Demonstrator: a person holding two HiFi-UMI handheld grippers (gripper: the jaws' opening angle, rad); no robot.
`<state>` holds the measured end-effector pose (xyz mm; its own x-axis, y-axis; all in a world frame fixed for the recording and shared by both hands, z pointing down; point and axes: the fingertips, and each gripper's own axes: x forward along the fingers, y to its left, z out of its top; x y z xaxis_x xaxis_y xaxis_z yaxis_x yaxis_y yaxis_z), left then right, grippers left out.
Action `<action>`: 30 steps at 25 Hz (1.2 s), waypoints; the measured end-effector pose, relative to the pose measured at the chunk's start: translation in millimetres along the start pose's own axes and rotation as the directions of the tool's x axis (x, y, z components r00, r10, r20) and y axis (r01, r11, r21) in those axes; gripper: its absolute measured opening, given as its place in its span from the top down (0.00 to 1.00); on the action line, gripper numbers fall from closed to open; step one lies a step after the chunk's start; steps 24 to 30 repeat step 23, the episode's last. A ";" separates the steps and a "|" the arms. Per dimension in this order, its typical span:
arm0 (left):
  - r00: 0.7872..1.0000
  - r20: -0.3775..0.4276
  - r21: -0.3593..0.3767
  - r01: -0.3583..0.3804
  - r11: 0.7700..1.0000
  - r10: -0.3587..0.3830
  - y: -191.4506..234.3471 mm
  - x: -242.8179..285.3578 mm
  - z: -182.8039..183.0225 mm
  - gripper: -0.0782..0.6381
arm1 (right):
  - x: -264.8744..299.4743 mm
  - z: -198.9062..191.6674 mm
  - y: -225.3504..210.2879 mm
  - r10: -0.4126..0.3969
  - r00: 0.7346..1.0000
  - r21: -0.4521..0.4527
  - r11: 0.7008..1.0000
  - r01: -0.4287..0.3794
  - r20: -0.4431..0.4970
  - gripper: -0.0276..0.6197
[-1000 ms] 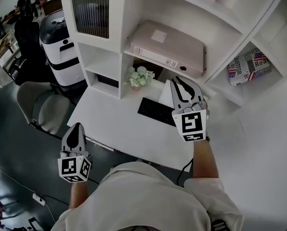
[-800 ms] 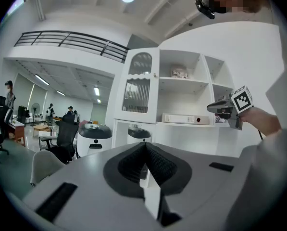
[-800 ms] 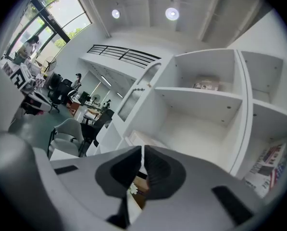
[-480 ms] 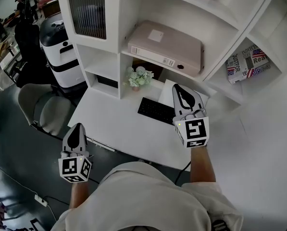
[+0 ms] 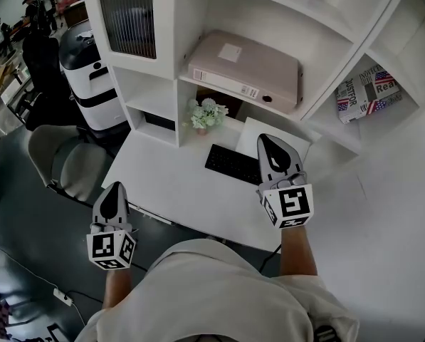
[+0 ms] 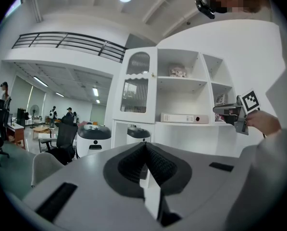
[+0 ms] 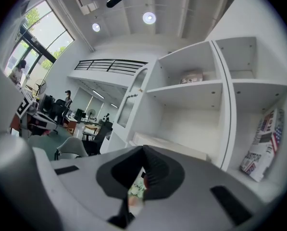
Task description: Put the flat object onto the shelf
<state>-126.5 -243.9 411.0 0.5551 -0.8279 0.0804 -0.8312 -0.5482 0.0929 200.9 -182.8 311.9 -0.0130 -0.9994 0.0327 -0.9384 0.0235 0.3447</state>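
Holding a gripper in each hand, we are looking down past our pale shirt (image 5: 212, 291) at a white desk (image 5: 169, 184) with a black keyboard (image 5: 231, 164) on it. Nearest us, well to the left of the keyboard and off the desk's front edge, we are carrying the left gripper (image 5: 113, 188) level. Its jaws are pressing together with nothing between them. Just right of the keyboard we are holding the right gripper (image 5: 270, 140) above the desk, its jaws likewise meeting pad to pad and gripping nothing. Its tip is hanging over a white flat sheet (image 5: 251, 128) that is lying just behind the keyboard's right end; whether it is touching the sheet we cannot tell. Behind the keyboard's left end a small potted plant (image 5: 206, 114) with pale flowers is standing. Above and beyond the keyboard, the beige ring binder (image 5: 244, 66) is lying flat on a board of the white shelf unit (image 5: 167, 48), its spine label facing us, well apart from both grippers. Farther right of the keyboard, a flag-printed bundle (image 5: 369, 95) is leaning in a side compartment.
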 end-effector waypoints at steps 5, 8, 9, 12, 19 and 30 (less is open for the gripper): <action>1.000 -0.002 0.004 0.003 1.000 -0.003 -3.6 2.8 -0.5 0.89 | -4.5 -2.6 -2.0 0.002 1.000 0.043 0.999 -0.003 0.015 0.95; 1.000 -0.003 0.009 0.004 1.000 -0.004 -5.6 3.9 0.6 0.89 | -7.4 -3.0 -3.7 0.001 1.000 0.068 0.998 -0.003 0.027 0.95; 1.000 -0.003 0.010 0.003 1.000 -0.003 -6.1 4.1 0.8 0.89 | -8.5 -3.6 -3.9 0.002 1.000 0.078 0.997 -0.004 0.030 0.95; 1.000 -0.005 0.012 0.002 1.000 -0.002 -7.1 4.9 0.7 0.89 | -10.3 -6.8 -4.1 0.008 0.999 0.108 0.994 -0.011 0.034 0.95; 1.000 -0.012 0.016 0.003 1.000 -0.003 -10.6 7.4 0.0 0.89 | -11.7 -12.9 -4.4 0.023 0.999 0.136 0.990 -0.028 0.033 0.95; 1.000 -0.013 0.020 0.006 1.000 -0.006 -13.9 10.4 -1.2 0.89 | -11.2 -17.8 -5.8 0.030 0.999 0.144 0.989 -0.035 0.032 0.95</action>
